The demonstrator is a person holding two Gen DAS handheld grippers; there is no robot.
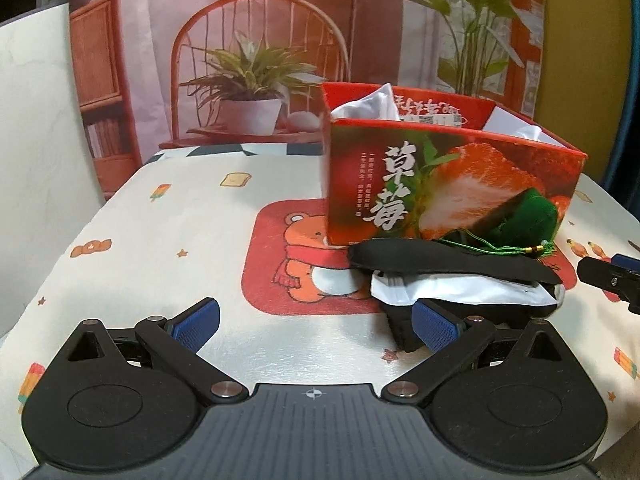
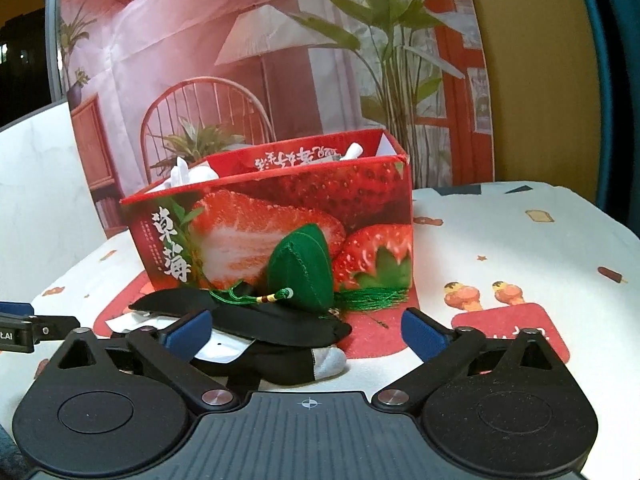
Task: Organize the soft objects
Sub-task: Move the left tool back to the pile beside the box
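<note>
Two handheld grippers are shown low over a table covered by a cream cartoon-print tablecloth (image 1: 160,216), seen from a camera on each. Largest on the cloth is an open-topped red strawberry box (image 2: 280,216), set at about twelve o'clock from the right gripper and one o'clock from the left; white soft items (image 1: 372,104) are already seen poking above its rim. Against the box's front wall, a small heap of soft things is left outside it. A long flat black fabric piece (image 2: 256,316) is laid across the top of a white packet (image 1: 460,288) and a black-and-white sock (image 2: 304,360). Behind these, a green stuffed zongzi charm (image 2: 300,272) with a tassel (image 2: 372,298) is leaned on the box.

The left gripper (image 1: 316,326) is held with its jaws wide apart and empty; the heap lies at its two o'clock, with the gripper's right pad just beside the sock. The right gripper (image 2: 306,330) is likewise spread wide and holds nothing, the black fabric and sock lying between its pads without being pinched.

Trouble is judged likely from the stacking: a closing grip could catch several layers at once, or drag the charm's cord along. The light box could also be nudged back if the heap is pushed rather than lifted.
</note>
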